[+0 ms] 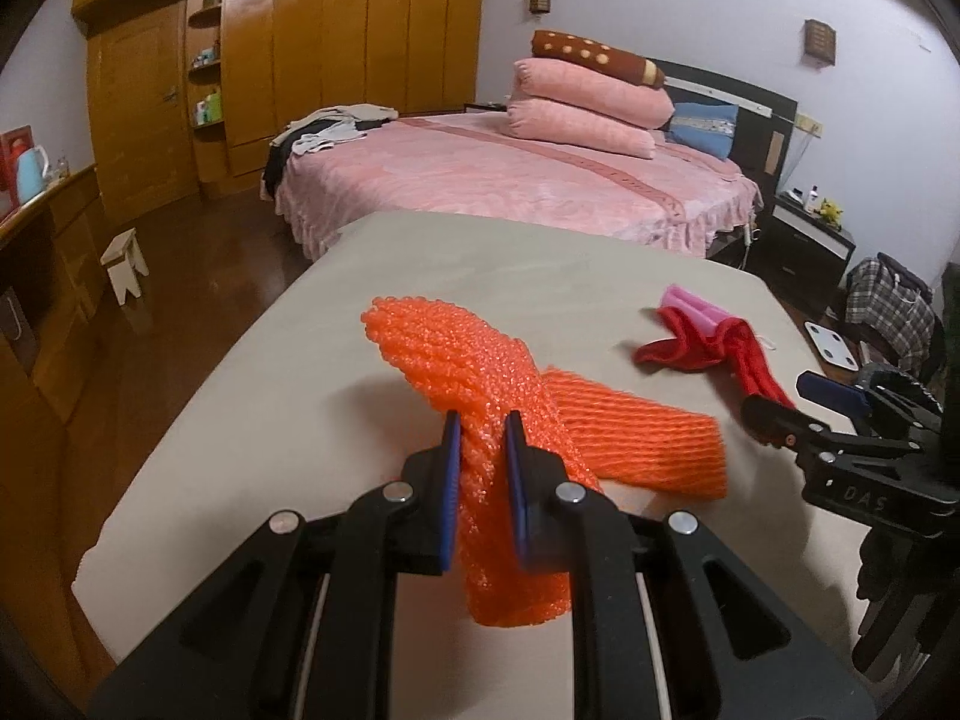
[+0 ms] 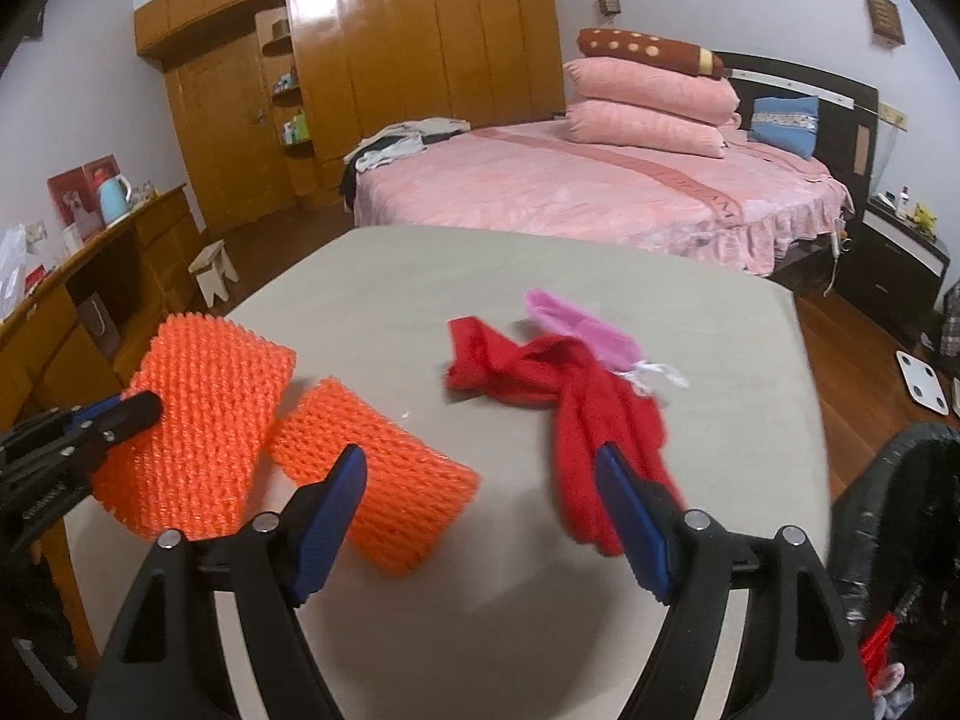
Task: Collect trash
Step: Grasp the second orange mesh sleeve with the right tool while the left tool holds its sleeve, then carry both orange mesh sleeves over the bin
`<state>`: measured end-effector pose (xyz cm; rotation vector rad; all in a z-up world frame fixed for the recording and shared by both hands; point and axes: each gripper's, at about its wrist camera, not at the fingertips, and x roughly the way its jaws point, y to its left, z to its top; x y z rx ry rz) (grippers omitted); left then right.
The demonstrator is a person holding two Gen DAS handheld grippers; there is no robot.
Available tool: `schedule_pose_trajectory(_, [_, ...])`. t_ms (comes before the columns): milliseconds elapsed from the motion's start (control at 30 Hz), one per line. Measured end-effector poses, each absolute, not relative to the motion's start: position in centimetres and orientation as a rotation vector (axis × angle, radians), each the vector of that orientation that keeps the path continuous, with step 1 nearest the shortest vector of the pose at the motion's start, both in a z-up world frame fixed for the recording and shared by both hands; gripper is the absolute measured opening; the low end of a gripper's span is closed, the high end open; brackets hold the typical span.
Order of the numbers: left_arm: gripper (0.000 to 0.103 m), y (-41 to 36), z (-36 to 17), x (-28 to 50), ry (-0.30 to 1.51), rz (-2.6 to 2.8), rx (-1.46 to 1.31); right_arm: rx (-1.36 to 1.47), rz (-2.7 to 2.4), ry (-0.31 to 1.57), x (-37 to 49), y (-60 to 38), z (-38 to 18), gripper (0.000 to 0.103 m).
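Pink bed (image 1: 510, 180) w/ stacked pillows (image 1: 591, 102), wood wardrobe (image 1: 336, 30), stool (image 1: 125, 264).

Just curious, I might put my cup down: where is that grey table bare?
The far end of the table toward the bed is bare, as is the near middle. Crowded: orange foam nets left, red cloth and pink pouch right.

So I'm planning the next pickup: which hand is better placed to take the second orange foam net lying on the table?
The right. Its fingers stand open and empty just above the loose orange net, while the left fingers are already shut on the other net.
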<state>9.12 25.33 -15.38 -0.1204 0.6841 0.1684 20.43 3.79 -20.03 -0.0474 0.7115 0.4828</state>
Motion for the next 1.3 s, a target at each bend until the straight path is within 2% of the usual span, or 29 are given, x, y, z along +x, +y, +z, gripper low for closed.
schedule_pose_trajectory(233, [0.013, 27.6, -16.3, 8.8, 0.693, 0.193, -0.131, -0.071, 0.483, 0.764, 21.6, 6.1, -21.8, 0.091])
schedule_pose_trajectory(500, [0.013, 29.2, -18.0, 9.2, 0.714, 0.206, -0.145, -0.12, 0.487, 0.82, 22.1, 7.8, -23.1, 0.091])
schedule_pose_trajectory(567, [0.013, 29.5, -18.1, 9.3, 0.715, 0.207, -0.15, -0.134, 0.508, 0.836, 22.0, 8.1, -23.4, 0.084])
schedule_pose_trajectory(633, [0.013, 29.4, -18.3, 9.4, 0.715, 0.206, -0.154, -0.138, 0.532, 0.845, 21.8, 8.6, -23.4, 0.068])
schedule_pose_trajectory(667, [0.013, 29.5, -18.3, 9.4, 0.715, 0.205, -0.156, -0.14, 0.546, 0.847, 21.6, 8.8, -23.4, 0.065])
schedule_pose_trajectory(733, [0.013, 29.5, -18.3, 9.4, 0.713, 0.205, -0.159, -0.128, 0.575, 0.851, 21.4, 8.9, -23.4, 0.046])
schedule_pose_trajectory(767, [0.013, 29.5, -18.3, 9.4, 0.713, 0.205, -0.161, -0.122, 0.584, 0.853, 21.1, 9.0, -23.4, 0.043])
schedule_pose_trajectory(833, [0.013, 29.5, -18.2, 9.3, 0.711, 0.204, -0.164, -0.11, 0.607, 0.859, 21.0, 8.9, -23.3, 0.03])
schedule_pose_trajectory(933, [0.013, 29.3, -18.0, 9.1, 0.708, 0.204, -0.164, -0.108, 0.625, 0.848, 20.4, 8.6, -22.8, 0.025])
schedule_pose_trajectory(1300, [0.013, 26.7, -15.0, 8.4, 0.652, 0.163, -0.138, -0.047, 0.588, 0.756, 19.3, 5.5, -18.3, 0.025])
